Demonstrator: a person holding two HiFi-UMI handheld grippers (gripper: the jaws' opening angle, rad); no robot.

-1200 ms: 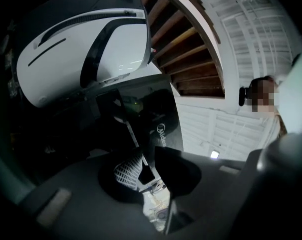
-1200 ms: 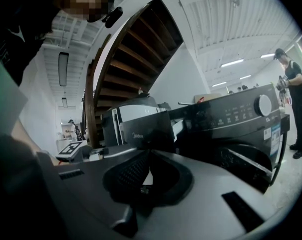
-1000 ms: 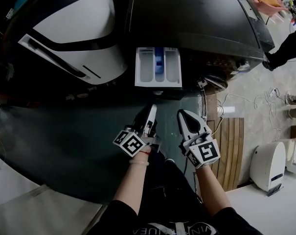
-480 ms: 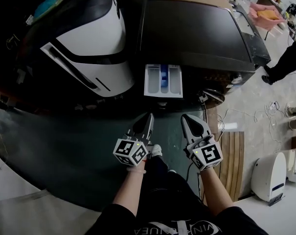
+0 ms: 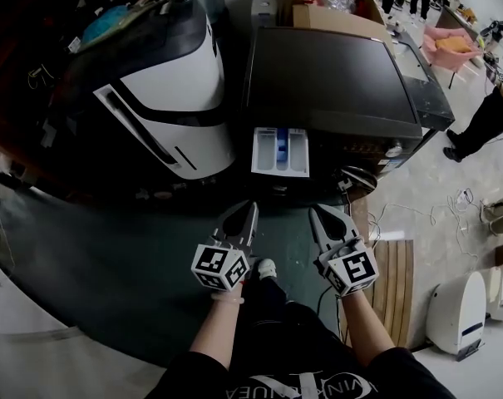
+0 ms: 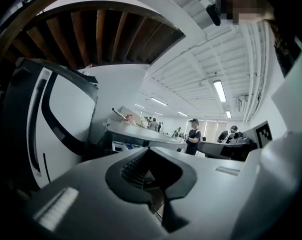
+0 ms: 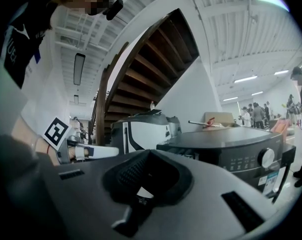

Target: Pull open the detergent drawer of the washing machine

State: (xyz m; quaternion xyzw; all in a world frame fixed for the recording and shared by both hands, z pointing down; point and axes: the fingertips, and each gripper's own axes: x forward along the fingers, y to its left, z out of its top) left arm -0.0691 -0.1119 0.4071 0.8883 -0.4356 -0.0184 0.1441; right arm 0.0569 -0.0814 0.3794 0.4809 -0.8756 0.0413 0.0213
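Note:
The dark washing machine (image 5: 334,69) stands ahead of me, and its white detergent drawer (image 5: 280,150) with a blue middle compartment sticks out of the front, open. My left gripper (image 5: 250,209) and right gripper (image 5: 317,213) hover side by side below the drawer, well short of it and touching nothing. Both are shut and empty. In the left gripper view the left gripper (image 6: 151,153) points level at the machine, with the drawer (image 6: 123,145) small beyond it. The right gripper view shows the right gripper (image 7: 147,156), the washing machine (image 7: 225,146) and its dial (image 7: 265,157).
A white and black appliance (image 5: 172,98) stands close on the washer's left. A wooden slatted board (image 5: 396,281) and cables (image 5: 455,199) lie on the floor to the right, near a white device (image 5: 455,299). A person in dark clothes (image 5: 488,110) stands at the far right. A cardboard box (image 5: 330,11) sits behind the washer.
Both grippers have risen and sit farther back from the drawer. The left gripper has rolled about its axis. The drawer stays open, and both grippers stay shut.

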